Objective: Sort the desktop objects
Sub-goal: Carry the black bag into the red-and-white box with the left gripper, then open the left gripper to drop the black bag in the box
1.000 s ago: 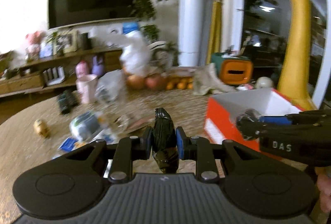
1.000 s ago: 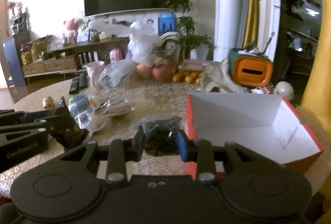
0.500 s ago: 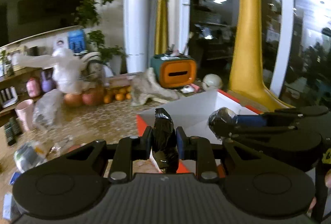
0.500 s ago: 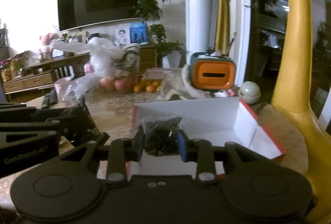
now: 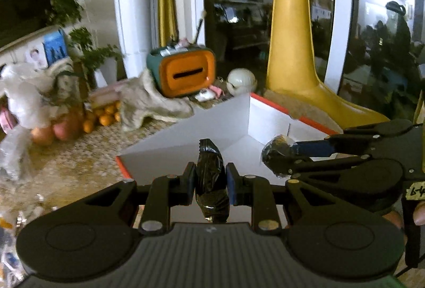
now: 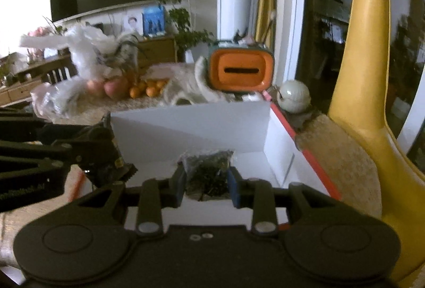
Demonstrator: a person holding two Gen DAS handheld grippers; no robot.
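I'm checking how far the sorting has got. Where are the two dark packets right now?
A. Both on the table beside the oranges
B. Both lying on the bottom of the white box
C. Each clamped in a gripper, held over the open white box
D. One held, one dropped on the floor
C: the left gripper pinches a dark packet and the right gripper pinches a clear packet of dark bits, both over the white box.

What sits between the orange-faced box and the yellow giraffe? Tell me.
A pale round ornament stands between the orange-faced box and the yellow giraffe, just beyond the red-edged white box; both wrist views show it.
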